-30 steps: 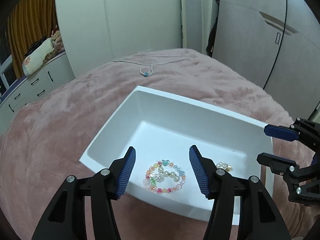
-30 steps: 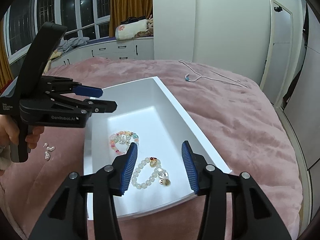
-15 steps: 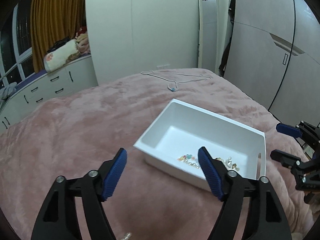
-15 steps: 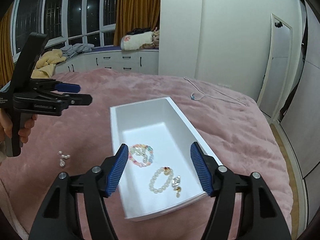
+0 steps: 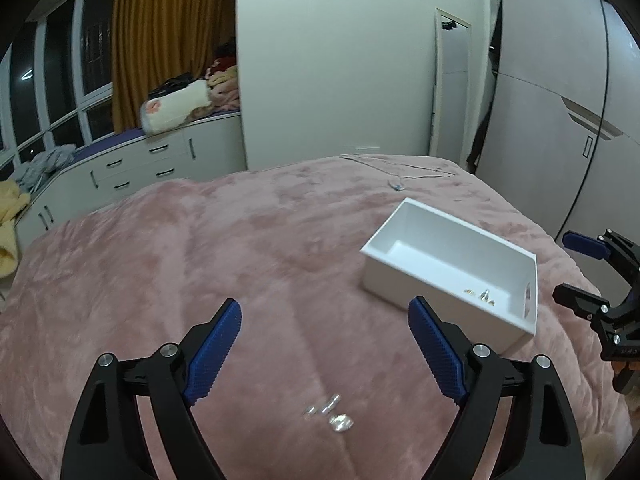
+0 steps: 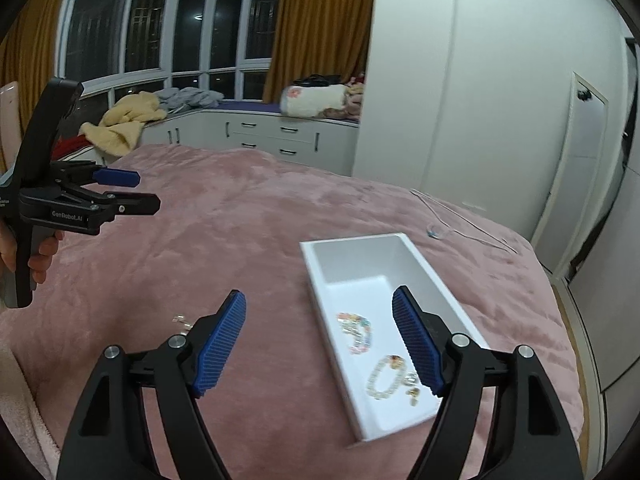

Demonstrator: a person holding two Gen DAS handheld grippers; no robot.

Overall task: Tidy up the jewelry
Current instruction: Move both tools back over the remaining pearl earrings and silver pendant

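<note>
1. my left gripper (image 5: pixel 324 344) hangs above the pink plush bedspread (image 5: pixel 160 260) with its blue ribbed fingers (image 5: pixel 214 350) spread wide and nothing between them.
2. just below that gap lies a small cluster of clear, silvery earrings or charms (image 5: pixel 328 414), loose on the blanket; it is blurred, so i cannot tell exactly what pieces they are.
3. to the right sits the white rectangular plastic tray (image 6: pixel 436 280); inside i see a multicoloured bead bracelet (image 6: pixel 358 332) and a pale pearl bracelet with gold charms (image 6: pixel 390 376).
4. my right gripper (image 6: pixel 320 340) hovers near the tray's end, fingers wide apart and empty.
5. i judge the step in hand to be fetching the loose cluster, with the two bracelets already stowed.
6. next i would lower the left gripper straight over the cluster, pinch low against the soft pile, and carry it to the tray; small pieces may slip or sink into the fabric.
7. a thin white chain with a blue pendant (image 5: pixel 398 186) lies beyond the tray, still to collect.
</note>
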